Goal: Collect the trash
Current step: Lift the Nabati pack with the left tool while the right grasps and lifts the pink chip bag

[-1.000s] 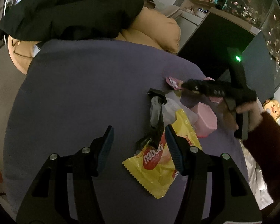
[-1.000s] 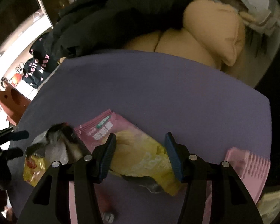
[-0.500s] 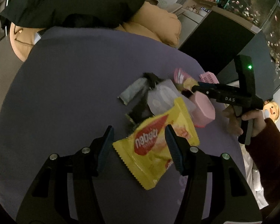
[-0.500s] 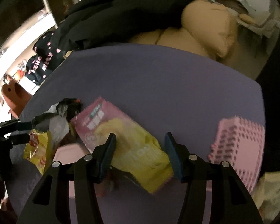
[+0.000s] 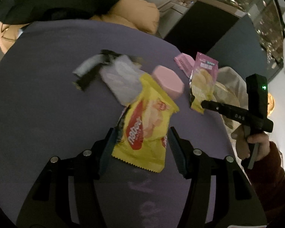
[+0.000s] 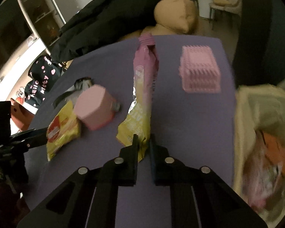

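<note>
A yellow snack packet (image 5: 146, 131) lies on the purple table (image 5: 47, 95), its near end between the open jaws of my left gripper (image 5: 141, 148). It also shows in the right wrist view (image 6: 63, 127). My right gripper (image 6: 143, 142) is shut on the yellow end of a pink-and-yellow chip bag (image 6: 142, 95) and holds it up above the table; it also shows in the left wrist view (image 5: 203, 81). A clear plastic wrapper (image 5: 121, 81) and a dark wrapper (image 5: 89, 70) lie beyond the yellow packet.
A pink box (image 5: 168, 80) and a pink ribbed block (image 6: 199, 74) sit on the table. A pale open bag (image 6: 264, 133) with trash inside stands at the table's right edge. A black jacket (image 6: 108, 20) and tan cushions (image 5: 134, 17) lie behind the table.
My right gripper closed on the pink-and-yellow chip bag and lifted it toward the right. My left gripper moved in until the yellow packet sits between its jaws.
</note>
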The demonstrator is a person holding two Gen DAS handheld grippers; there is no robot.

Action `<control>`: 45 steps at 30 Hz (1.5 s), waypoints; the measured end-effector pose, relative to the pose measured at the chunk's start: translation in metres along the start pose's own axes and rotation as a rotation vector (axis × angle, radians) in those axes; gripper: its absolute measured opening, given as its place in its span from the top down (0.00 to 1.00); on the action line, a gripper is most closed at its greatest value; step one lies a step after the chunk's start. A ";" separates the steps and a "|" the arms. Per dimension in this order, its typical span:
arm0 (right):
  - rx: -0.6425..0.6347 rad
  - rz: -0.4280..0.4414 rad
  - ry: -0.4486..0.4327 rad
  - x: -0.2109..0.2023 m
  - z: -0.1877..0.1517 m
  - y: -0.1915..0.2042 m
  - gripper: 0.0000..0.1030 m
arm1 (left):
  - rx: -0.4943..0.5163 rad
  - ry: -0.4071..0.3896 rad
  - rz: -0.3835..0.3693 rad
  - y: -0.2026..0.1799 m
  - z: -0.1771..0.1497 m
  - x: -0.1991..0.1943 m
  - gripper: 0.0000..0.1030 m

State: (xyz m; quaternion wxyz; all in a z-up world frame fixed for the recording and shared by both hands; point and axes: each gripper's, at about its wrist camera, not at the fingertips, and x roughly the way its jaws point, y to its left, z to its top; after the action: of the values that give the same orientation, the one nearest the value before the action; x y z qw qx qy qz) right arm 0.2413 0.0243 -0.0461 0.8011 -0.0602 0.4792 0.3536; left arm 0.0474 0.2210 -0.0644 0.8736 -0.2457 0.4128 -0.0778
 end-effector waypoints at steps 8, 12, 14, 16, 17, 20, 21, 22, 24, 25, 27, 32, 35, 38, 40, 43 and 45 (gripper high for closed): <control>-0.035 -0.088 -0.040 -0.028 -0.024 0.001 0.75 | 0.030 -0.013 0.031 -0.015 -0.012 -0.001 0.48; -0.022 -0.054 -0.103 -0.028 -0.013 -0.004 0.55 | 0.011 -0.041 0.053 -0.010 -0.013 -0.005 0.48; 0.001 -0.098 -0.111 -0.021 -0.004 -0.008 0.55 | 0.000 -0.050 0.063 -0.008 -0.014 -0.007 0.48; 0.040 -0.123 -0.113 -0.012 0.005 -0.014 0.55 | -0.006 -0.056 0.068 -0.006 -0.013 -0.008 0.48; 0.056 -0.133 -0.104 -0.006 0.009 -0.016 0.55 | -0.007 -0.059 0.071 -0.006 -0.014 -0.008 0.48; 0.094 -0.131 -0.070 0.008 0.019 -0.024 0.55 | -0.001 -0.061 0.074 -0.006 -0.014 -0.009 0.48; 0.087 -0.135 -0.076 0.010 0.022 -0.024 0.60 | 0.002 -0.062 0.076 -0.007 -0.014 -0.008 0.48; 0.074 -0.139 -0.065 0.012 0.025 -0.023 0.68 | 0.009 -0.062 0.079 -0.008 -0.015 -0.008 0.48; 0.032 -0.150 -0.043 0.013 0.027 -0.017 0.86 | 0.022 -0.061 0.087 -0.010 -0.015 -0.007 0.48; 0.019 -0.145 -0.046 0.011 0.027 -0.014 0.89 | 0.029 -0.059 0.088 -0.011 -0.015 -0.006 0.48; -0.002 -0.118 -0.051 0.006 0.026 -0.008 0.92 | 0.036 -0.055 0.085 -0.014 -0.015 -0.004 0.48; -0.049 -0.111 -0.078 -0.016 0.014 0.006 0.92 | 0.051 -0.053 0.085 -0.018 -0.014 -0.003 0.48; -0.059 -0.111 -0.093 -0.027 0.008 0.009 0.92 | 0.059 -0.056 0.086 -0.020 -0.011 -0.001 0.48; -0.065 -0.127 -0.109 -0.039 0.003 0.009 0.92 | 0.067 -0.059 0.097 -0.021 -0.003 0.003 0.49; -0.074 -0.154 -0.118 -0.043 0.002 0.008 0.92 | 0.071 -0.043 0.097 -0.021 0.003 0.011 0.55; -0.071 -0.171 -0.124 -0.048 -0.001 0.006 0.92 | 0.067 -0.011 0.117 -0.020 0.009 0.025 0.56; -0.067 -0.174 -0.128 -0.050 -0.001 0.003 0.92 | 0.074 -0.014 0.133 -0.022 0.012 0.029 0.60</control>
State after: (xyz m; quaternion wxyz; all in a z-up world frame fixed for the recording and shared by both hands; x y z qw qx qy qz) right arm 0.2242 0.0010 -0.0056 0.8552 -0.1055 0.4080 0.3018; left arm 0.0764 0.1965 -0.0666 0.8882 -0.1859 0.4188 -0.0330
